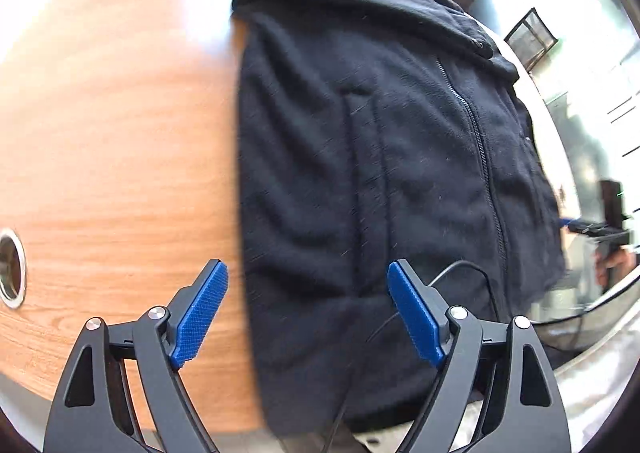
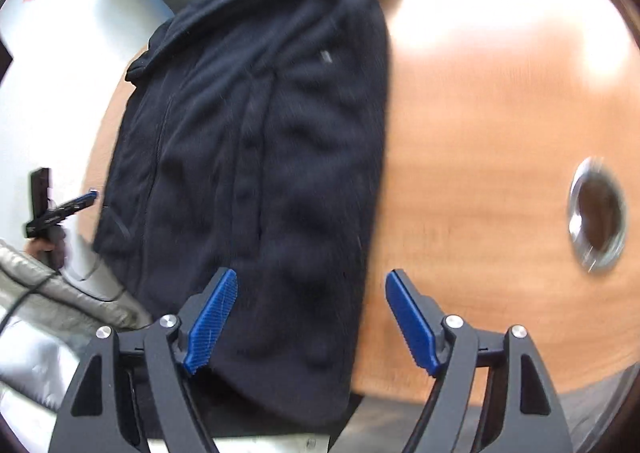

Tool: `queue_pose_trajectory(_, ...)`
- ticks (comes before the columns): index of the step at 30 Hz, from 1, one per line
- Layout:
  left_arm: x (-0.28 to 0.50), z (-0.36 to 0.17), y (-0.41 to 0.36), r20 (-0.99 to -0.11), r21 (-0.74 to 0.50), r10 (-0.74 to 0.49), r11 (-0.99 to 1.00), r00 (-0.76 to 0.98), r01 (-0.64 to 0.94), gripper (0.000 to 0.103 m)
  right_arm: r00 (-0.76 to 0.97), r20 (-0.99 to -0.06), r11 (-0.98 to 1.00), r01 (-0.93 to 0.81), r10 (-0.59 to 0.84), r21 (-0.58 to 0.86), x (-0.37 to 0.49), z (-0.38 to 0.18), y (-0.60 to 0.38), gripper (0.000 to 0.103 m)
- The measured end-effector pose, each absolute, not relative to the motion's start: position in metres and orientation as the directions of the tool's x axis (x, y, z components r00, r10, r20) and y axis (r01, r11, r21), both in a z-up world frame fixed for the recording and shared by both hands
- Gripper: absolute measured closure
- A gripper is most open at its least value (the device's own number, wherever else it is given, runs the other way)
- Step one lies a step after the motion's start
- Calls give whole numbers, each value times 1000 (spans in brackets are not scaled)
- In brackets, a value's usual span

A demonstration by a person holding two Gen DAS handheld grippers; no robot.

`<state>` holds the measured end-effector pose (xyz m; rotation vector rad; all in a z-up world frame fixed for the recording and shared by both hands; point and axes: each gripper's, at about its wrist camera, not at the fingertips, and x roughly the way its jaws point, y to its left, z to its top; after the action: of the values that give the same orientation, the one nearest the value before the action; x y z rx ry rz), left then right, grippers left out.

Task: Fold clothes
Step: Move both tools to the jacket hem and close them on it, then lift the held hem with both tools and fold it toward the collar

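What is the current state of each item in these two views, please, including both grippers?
Black fleece jacket: lying on the table, zipped shut, sides folded in, held by neither gripper.
Left gripper: jaws open, empty, over the jacket's hem.
Right gripper: jaws open, empty, over the jacket's hem edge.
Wooden table: bare beside the jacket.
Cable grommet: open hole.

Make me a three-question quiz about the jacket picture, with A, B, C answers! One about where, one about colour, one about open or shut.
1. Where does the jacket lie?
A. on the table
B. on a chair
C. on the floor

2. What colour are the finger pads?
A. red
B. blue
C. green

3. How is the left gripper?
A. shut on the jacket
B. shut on nothing
C. open

Answers:
1 A, the dark fabric is spread flat on the wooden top.
2 B, both wrist views show blue pads.
3 C, its fingers stand wide apart, holding nothing; the right gripper does too.
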<state>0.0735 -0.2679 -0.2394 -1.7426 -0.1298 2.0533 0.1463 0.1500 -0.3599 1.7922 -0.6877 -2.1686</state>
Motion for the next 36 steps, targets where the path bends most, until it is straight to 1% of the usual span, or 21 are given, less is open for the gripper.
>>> queue_pose_trajectory(1,68,-243,-274,-907,-391,417,-887,-60,-246,12,-182,-831,-824,-132,-526,551,149,-368,156,21)
queue_pose_trajectory(4,56,-263,-285,-865,-502,489,-845,115,-184,11,-188,-746,-742,-107,-639,662,151,-370,173,19)
queue_pose_trajectory(5,56,-268,-286,-845,-534,514,-825,146,-185,5,-188,-717,-712,-105,-671,694,152,-371,179,17)
queue_pose_trajectory(6,56,-271,-287,-826,-562,537,-807,171,-182,2,-187,-687,-682,-102,-702,724,152,-372,184,15)
queue_pose_trajectory(9,52,-275,-287,-776,-627,592,-761,217,-166,1,-167,-692,-698,-29,-702,715,153,-368,164,11)
queue_pose_trajectory(10,51,-275,-285,-765,-640,602,-751,229,-165,1,-160,-695,-703,-4,-701,711,153,-367,157,6)
queue_pose_trajectory(13,50,-276,-269,-727,-680,627,-713,278,-171,1,-141,-702,-715,72,-698,696,153,-364,136,6)
queue_pose_trajectory(15,48,-277,-263,-708,-699,647,-697,281,-157,1,-132,-711,-723,140,-691,677,142,-366,113,14)
queue_pose_trajectory(16,47,-278,-263,-702,-706,657,-694,274,-144,1,-131,-720,-731,143,-682,667,144,-368,112,31)
queue_pose_trajectory(17,45,-279,-264,-698,-710,665,-692,266,-131,3,-130,-729,-740,144,-672,657,146,-370,111,61)
queue_pose_trajectory(18,43,-280,-265,-694,-713,672,-691,258,-117,18,-129,-738,-748,145,-663,647,149,-372,110,75)
queue_pose_trajectory(19,42,-283,-266,-701,-705,666,-702,255,-106,53,-127,-742,-753,111,-658,649,147,-376,113,87)
queue_pose_trajectory(20,41,-287,-269,-721,-682,643,-725,257,-97,70,-122,-727,-736,73,-676,673,147,-379,118,88)
queue_pose_trajectory(21,42,-289,-272,-735,-665,627,-741,259,-92,90,-113,-723,-731,53,-682,681,151,-382,125,88)
queue_pose_trajectory(22,42,-289,-275,-734,-665,628,-742,258,-86,88,-105,-724,-731,48,-681,681,152,-381,127,89)
queue_pose_trajectory(24,42,-287,-279,-717,-682,648,-728,257,-69,88,-90,-728,-732,41,-680,680,153,-379,131,91)
queue_pose_trajectory(29,45,-275,-290,-669,-728,699,-685,252,-29,89,-145,-623,-631,21,-769,775,159,-348,147,91)
queue_pose_trajectory(32,48,-255,-294,-614,-776,752,-631,238,-7,91,-179,-588,-605,59,-789,794,153,-318,150,91)
queue_pose_trajectory(36,40,-215,-294,-527,-845,836,-535,156,13,94,-226,-533,-570,146,-815,809,135,-274,154,92)
